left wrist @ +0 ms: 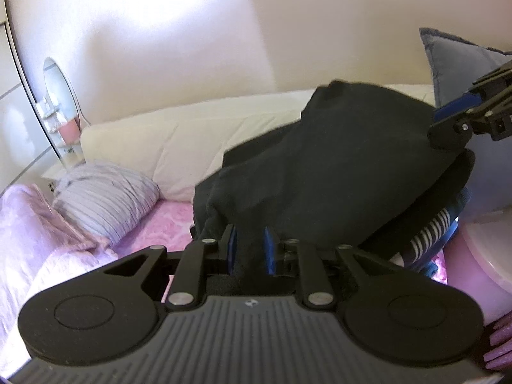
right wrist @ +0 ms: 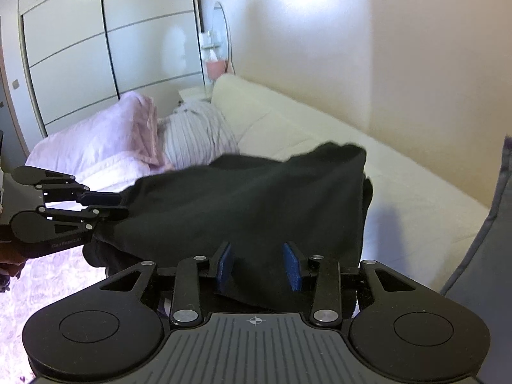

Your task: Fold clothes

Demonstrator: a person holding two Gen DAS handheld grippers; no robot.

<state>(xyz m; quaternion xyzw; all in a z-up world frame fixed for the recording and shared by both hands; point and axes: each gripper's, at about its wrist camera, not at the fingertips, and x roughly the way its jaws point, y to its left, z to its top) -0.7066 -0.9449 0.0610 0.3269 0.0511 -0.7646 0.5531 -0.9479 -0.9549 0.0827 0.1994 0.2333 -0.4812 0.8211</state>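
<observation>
A black garment hangs stretched between my two grippers above the bed; it also shows in the right wrist view. My left gripper is shut on one edge of the cloth, which fills the gap between its blue pads. My right gripper is shut on the other edge, with cloth bunched between its pads. Each gripper shows in the other's view: the right one at the far right, the left one at the far left, both pinching the black cloth.
A pink bedsheet, a striped pillow and a pink duvet lie to the left. A cream headboard cushion runs along the wall. A grey pillow and striped clothing sit at right. Wardrobe doors stand behind.
</observation>
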